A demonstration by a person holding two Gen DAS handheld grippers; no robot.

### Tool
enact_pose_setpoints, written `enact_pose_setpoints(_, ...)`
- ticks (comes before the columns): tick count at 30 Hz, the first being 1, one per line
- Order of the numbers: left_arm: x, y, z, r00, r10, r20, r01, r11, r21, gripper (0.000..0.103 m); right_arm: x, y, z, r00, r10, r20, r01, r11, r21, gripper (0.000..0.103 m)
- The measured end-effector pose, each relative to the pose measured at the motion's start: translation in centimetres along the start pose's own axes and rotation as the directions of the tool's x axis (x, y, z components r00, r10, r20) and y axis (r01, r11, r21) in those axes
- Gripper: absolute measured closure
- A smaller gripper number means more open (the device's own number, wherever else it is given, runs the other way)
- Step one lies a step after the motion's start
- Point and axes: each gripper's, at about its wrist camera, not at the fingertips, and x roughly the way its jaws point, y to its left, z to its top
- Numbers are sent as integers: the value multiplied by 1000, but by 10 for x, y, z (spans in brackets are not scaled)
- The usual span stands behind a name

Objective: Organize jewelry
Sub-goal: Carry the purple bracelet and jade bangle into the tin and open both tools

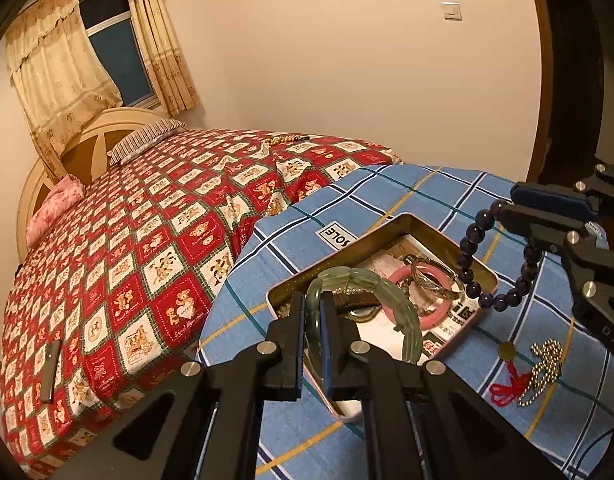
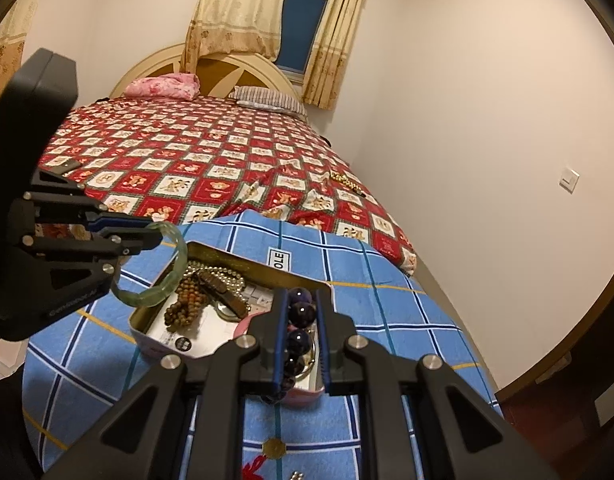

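An open metal tin sits on a blue plaid cloth and holds several pieces of jewelry, among them a pink bangle and brown beads. My left gripper is shut on a pale green jade bangle and holds it over the tin's near left corner. My right gripper is shut on a dark purple bead bracelet, which hangs above the tin's right side.
A silver bead chain and a gold coin charm with red tassel lie on the blue cloth right of the tin. The cloth lies on a bed with a red patterned quilt. A dark flat object lies on the quilt.
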Motion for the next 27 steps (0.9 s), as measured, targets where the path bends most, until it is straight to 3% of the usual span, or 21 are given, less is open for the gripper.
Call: enact_pose_setpoints(27,64,15,23,998,3,-68,-6,999,-44,97,57,-4,11,997,-7,-71,7,1000,2,88)
